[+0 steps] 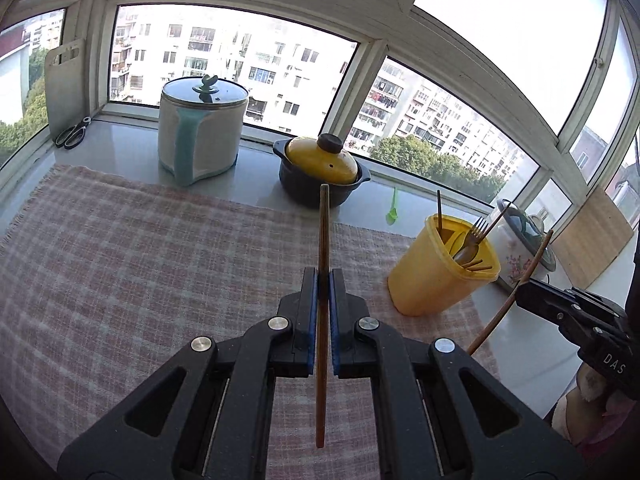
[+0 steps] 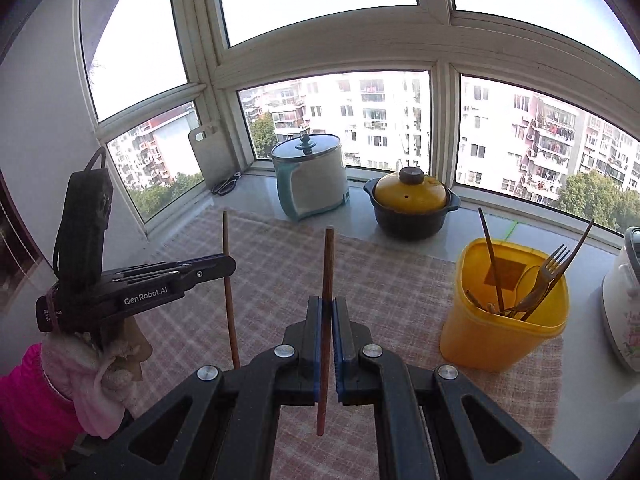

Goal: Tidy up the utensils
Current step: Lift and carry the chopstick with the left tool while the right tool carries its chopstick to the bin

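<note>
The yellow utensil holder [image 2: 504, 304] is standing on the checked cloth [image 1: 160, 248] at about three o'clock in the right wrist view, and it is already carrying a fork [image 2: 548, 276], what looks like a spoon and a few thin sticks. So part of the sorting appears done. No loose utensils are showing on the cloth in either view, which suggests the two chopsticks now in the air are the last pieces, or among the last, though the near edge of the bench [image 1: 248, 196] is hidden behind the gripper bodies.

The left gripper [image 1: 323, 284] is pinching a brown chopstick [image 1: 323, 232] with its fingers [image 1: 310, 300] pressed together on the shaft; the stick is pointing toward twelve o'clock, its tip lying in line with the dark clay pot with the yellow lid [image 1: 320, 172]. The right gripper [image 2: 327, 308] is doing the same, its fingers [image 2: 314, 320] squeezing a second chopstick [image 2: 328, 264] that is also rising toward twelve o'clock.

In the left wrist view the holder is sitting at about three o'clock, well apart from the held stick. Both chopsticks are hanging clear of the cloth, touching nothing but the fingers. What is left, by my judgement, is carrying each one over the holder's open mouth and dropping it in.
</note>
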`<state>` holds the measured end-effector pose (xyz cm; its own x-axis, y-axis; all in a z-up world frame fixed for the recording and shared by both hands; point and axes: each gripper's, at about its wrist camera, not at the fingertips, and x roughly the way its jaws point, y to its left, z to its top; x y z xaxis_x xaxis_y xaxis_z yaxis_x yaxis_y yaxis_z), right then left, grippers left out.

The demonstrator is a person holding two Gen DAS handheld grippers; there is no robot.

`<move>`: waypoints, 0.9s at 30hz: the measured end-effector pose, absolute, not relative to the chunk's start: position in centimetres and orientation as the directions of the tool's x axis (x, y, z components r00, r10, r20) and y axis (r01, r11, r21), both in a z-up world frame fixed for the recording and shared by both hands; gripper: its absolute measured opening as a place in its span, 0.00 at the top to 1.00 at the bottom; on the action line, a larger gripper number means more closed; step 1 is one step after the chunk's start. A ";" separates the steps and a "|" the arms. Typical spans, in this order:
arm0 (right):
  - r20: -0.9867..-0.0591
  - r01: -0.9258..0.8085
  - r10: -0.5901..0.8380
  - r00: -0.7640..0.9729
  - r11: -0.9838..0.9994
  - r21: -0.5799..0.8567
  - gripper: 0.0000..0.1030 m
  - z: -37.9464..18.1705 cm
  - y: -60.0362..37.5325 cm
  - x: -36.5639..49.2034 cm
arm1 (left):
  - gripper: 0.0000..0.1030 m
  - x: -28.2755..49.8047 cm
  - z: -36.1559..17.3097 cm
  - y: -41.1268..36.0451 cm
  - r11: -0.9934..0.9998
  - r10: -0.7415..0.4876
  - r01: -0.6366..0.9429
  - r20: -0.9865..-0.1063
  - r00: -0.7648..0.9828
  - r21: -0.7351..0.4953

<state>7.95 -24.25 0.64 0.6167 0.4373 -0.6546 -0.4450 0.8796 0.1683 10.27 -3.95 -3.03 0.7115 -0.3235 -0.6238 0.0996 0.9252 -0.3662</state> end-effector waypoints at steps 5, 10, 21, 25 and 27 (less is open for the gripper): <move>-0.616 -0.430 0.435 0.657 0.887 0.168 0.98 2.8 -27.2 8.1 | 0.97 11.9 -0.4 -6.2 0.916 -0.341 0.128 -0.568 0.749 -0.381; -0.580 -0.394 0.415 0.701 0.903 0.170 0.98 4.9 -30.8 8.6 | 0.97 13.8 1.8 -9.1 0.905 -0.372 0.181 -0.513 0.773 -0.385; -0.509 -0.323 0.340 0.791 0.938 0.125 0.98 9.4 -36.8 11.2 | 0.97 19.0 5.0 -14.5 0.891 -0.409 0.239 -0.454 0.791 -0.386; -0.493 -0.308 0.328 0.806 0.943 0.124 0.98 10.0 -38.1 12.6 | 0.97 20.5 5.8 -16.1 0.892 -0.409 0.250 -0.439 0.800 -0.376; -0.489 -0.300 0.319 0.812 0.946 0.119 0.98 10.0 -38.5 13.3 | 0.97 21.5 5.9 -16.9 0.898 -0.399 0.246 -0.440 0.804 -0.365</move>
<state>13.35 -38.51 10.04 0.8119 0.3189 -0.4890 -0.2999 0.9465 0.1192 21.50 -16.94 5.94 0.8045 -0.3995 -0.4396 0.2463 0.8978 -0.3651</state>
